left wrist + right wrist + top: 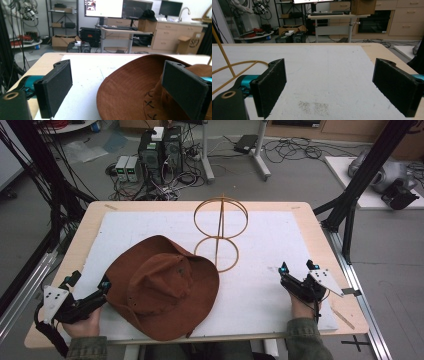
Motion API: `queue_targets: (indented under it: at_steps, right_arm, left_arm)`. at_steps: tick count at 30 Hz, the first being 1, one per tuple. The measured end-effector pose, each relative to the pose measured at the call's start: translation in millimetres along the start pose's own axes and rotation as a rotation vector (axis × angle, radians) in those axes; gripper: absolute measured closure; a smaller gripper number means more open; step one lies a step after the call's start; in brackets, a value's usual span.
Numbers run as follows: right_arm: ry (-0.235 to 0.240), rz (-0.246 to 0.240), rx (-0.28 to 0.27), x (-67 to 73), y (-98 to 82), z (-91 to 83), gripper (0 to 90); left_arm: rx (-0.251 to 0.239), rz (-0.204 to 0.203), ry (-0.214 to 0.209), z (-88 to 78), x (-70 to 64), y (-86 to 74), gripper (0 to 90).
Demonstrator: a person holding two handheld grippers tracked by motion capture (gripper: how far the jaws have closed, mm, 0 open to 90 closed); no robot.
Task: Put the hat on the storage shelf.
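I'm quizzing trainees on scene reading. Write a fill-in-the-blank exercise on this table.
1. The brown suede wide-brimmed hat lies nearest the ___ gripper.
2. The jaws of the right gripper stand ___.
3. The yellow wire hat stand holds ___ hats.
4. The hat rests on a ___ mat covering the wooden table.

Missing words: left; open; no; white

Computer towers [161, 151] behind table [305, 215]

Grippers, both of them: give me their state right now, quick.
Left gripper: open, holding nothing, jaws at the brim of the brown hat.
Right gripper: open, empty, over the white mat.
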State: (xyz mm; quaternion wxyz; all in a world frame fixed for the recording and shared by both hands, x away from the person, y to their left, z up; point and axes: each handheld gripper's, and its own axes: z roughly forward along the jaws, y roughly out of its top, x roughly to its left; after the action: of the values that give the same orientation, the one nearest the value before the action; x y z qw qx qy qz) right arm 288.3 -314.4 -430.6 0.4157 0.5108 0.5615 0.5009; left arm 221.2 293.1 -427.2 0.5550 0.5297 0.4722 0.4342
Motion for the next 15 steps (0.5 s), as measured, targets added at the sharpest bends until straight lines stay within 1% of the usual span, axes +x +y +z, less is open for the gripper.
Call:
queue_targets:
  at_steps: [1, 2, 3, 5, 6, 7, 8, 9, 13, 14, 15]
  right_arm:
    - [0.000, 0.000, 0.000, 0.0, 0.0, 0.0, 11.1]
    - [0.000, 0.006, 0.000, 0.0, 0.1, -0.1, 11.1]
    - [0.000, 0.006, 0.000, 0.0, 0.1, -0.1, 11.1]
    - [-0.003, 0.012, 0.000, -1.4, 0.3, -0.4, 11.1]
    - [-0.004, 0.015, 0.003, -1.9, 0.3, -0.5, 11.1]
    - [-0.005, 0.014, -0.001, -2.6, 0.3, 0.2, 11.1]
    - [-0.005, 0.014, -0.001, -2.6, 0.3, 0.2, 11.1]
    - [-0.008, 0.016, 0.001, -3.4, 0.2, 0.5, 11.1]
    - [-0.007, 0.013, 0.004, -3.6, 0.2, 0.7, 11.1]
    - [-0.008, 0.010, 0.001, -3.7, 0.1, 1.0, 11.1]
    - [-0.008, 0.010, 0.001, -3.6, 0.2, 1.1, 11.1]
  left_arm:
    - [0.003, 0.017, -0.009, 0.4, -1.4, 1.4, 10.2]
    - [0.005, 0.026, -0.032, 1.0, -4.3, 4.0, 10.2]
    - [0.005, 0.026, -0.032, 1.0, -4.3, 4.0, 10.2]
    - [0.015, 0.025, -0.063, 2.2, -8.7, 6.9, 10.2]
    - [0.023, 0.028, -0.073, 2.4, -9.8, 7.7, 10.2]
    - [0.023, 0.028, -0.073, 2.4, -9.8, 7.7, 10.2]
    - [0.030, 0.021, -0.081, 3.0, -11.2, 8.4, 10.2]
    - [0.038, 0.016, -0.105, 3.2, -13.0, 10.3, 10.2]
    - [0.047, 0.022, -0.129, 3.6, -16.5, 12.4, 10.3]
    - [0.056, 0.023, -0.138, 3.7, -16.6, 12.6, 10.2]
    - [0.056, 0.023, -0.138, 3.7, -16.6, 12.6, 10.2]
